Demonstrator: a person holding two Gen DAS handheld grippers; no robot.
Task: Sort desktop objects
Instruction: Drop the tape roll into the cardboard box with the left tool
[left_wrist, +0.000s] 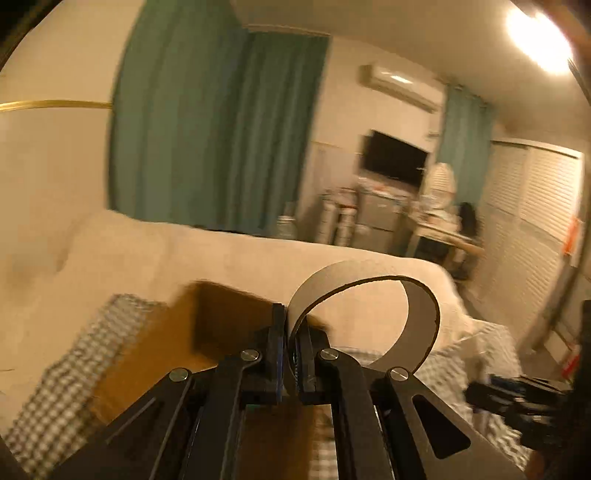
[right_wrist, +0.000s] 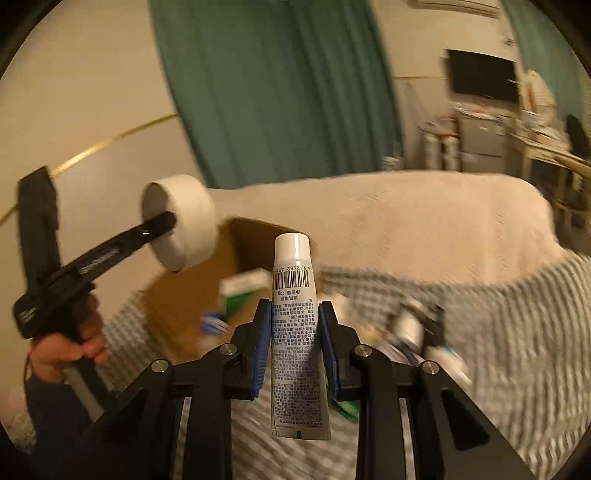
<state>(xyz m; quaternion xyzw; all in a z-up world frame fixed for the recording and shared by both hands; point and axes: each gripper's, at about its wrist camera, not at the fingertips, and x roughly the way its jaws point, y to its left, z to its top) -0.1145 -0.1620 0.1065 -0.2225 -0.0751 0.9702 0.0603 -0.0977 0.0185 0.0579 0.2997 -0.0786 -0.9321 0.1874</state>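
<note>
My left gripper (left_wrist: 291, 317) is shut on the wall of a grey cardboard tape ring (left_wrist: 421, 321) and holds it in the air above a brown cardboard box (left_wrist: 155, 347). In the right wrist view the same ring (right_wrist: 184, 225) hangs on the left gripper (right_wrist: 162, 223) at the left, above the box (right_wrist: 184, 299). My right gripper (right_wrist: 293, 314) is shut on a white tube (right_wrist: 295, 332) with a barcode, cap pointing forward. A green-and-white carton (right_wrist: 242, 291) lies in the box. Several small items (right_wrist: 406, 332) lie blurred on the checked cloth.
A checked cloth (right_wrist: 498, 332) covers the work surface. A beige blanket-covered mass (right_wrist: 406, 221) lies behind it. Green curtains (right_wrist: 277, 92), a wall screen (right_wrist: 480, 75) and shelving stand farther back. The right gripper's body (left_wrist: 524, 402) shows at the right edge of the left wrist view.
</note>
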